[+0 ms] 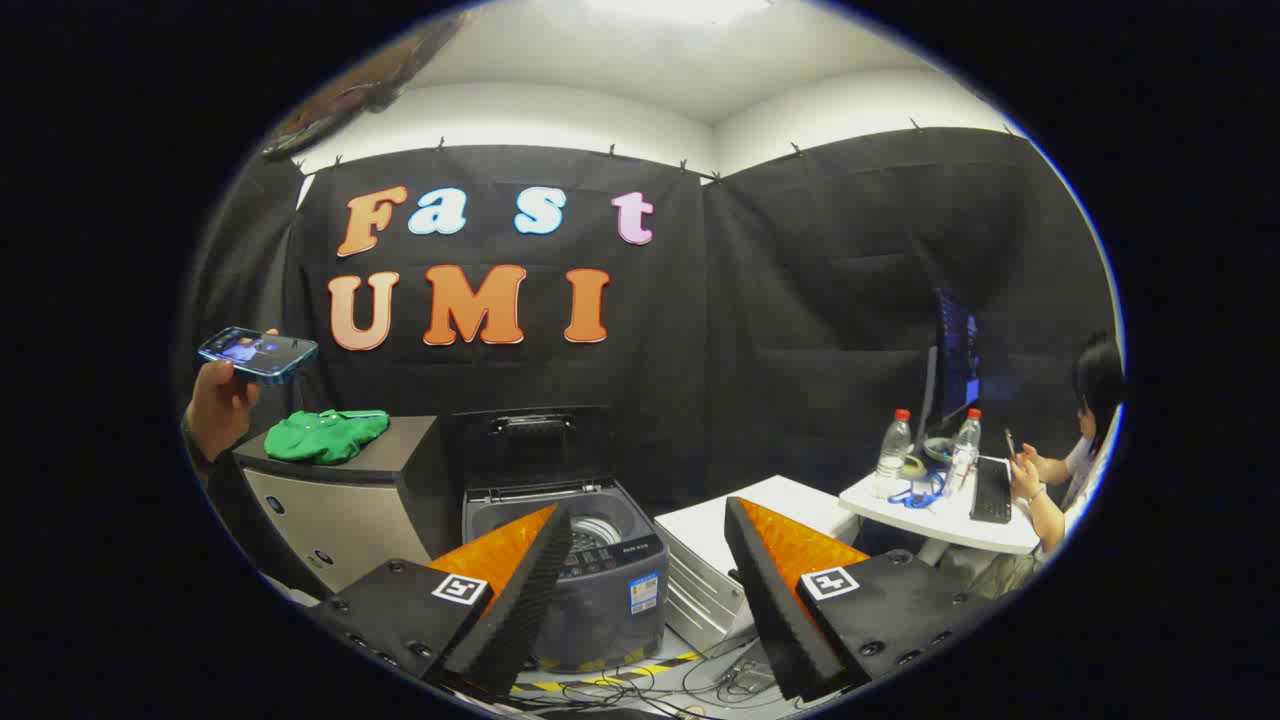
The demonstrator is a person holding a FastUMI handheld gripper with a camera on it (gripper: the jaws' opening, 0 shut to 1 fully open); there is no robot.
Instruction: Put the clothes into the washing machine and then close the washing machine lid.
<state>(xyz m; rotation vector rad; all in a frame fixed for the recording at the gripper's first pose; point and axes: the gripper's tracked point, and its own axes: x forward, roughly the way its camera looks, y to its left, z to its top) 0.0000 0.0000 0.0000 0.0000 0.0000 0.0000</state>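
Observation:
A grey top-loading washing machine (pixel 598 560) stands on the floor beyond my fingers, its dark lid (pixel 528 445) raised upright and the drum showing. A green garment (pixel 325 436) lies bunched on top of a dark-topped cabinet (pixel 340 495) to the left of the machine. My gripper (pixel 648 518) is open and holds nothing; its two fingers (pixel 520 590) are spread wide, well short of the machine, with the machine's front between them.
A hand (pixel 218 405) holds a phone (pixel 258 354) beside the cabinet. A white appliance (pixel 735 560) sits right of the machine. Further right a person sits at a white table (pixel 940 515) with two bottles, a keyboard and a monitor. Cables and striped tape lie on the floor.

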